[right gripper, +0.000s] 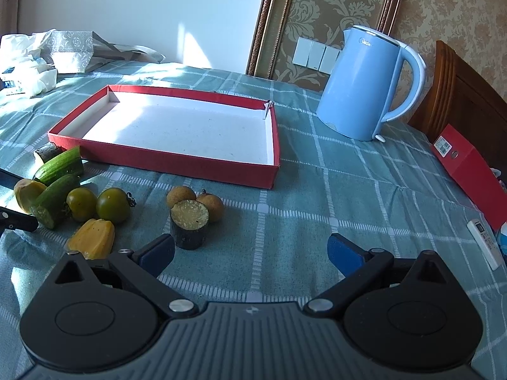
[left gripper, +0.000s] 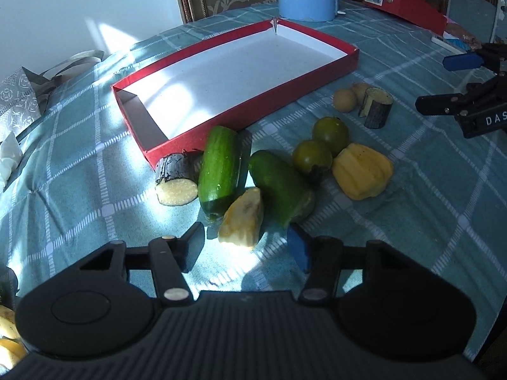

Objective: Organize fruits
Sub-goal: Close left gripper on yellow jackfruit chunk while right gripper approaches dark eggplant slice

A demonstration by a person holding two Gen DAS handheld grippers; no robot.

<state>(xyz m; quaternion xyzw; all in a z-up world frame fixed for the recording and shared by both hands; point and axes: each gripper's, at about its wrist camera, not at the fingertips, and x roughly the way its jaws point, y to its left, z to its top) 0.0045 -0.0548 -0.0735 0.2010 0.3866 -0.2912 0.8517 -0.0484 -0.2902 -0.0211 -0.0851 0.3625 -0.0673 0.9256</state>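
A shallow red tray (left gripper: 196, 141) with a white floor lies on the checked cloth. In front of it lie two cucumber pieces (left gripper: 221, 171), two green tomatoes (left gripper: 330, 131), two dark sugarcane stubs (left gripper: 177, 179), small brown longans (left gripper: 344, 99) and a yellow fruit chunk (left gripper: 361, 171). My left gripper (left gripper: 247, 228) is open. A second yellow fruit piece (left gripper: 242, 218) sits between its fingertips, with gaps on both sides. My right gripper (right gripper: 250, 253) is open over bare cloth, just right of the nearer sugarcane stub (right gripper: 189, 224).
A blue kettle (right gripper: 364, 88) stands behind the tray's right end. A red box (right gripper: 465, 167) and a white remote (right gripper: 484, 243) lie at the right edge. Tissues and a patterned bag (right gripper: 69, 50) sit at the far left. A wooden chair back rises beyond the kettle.
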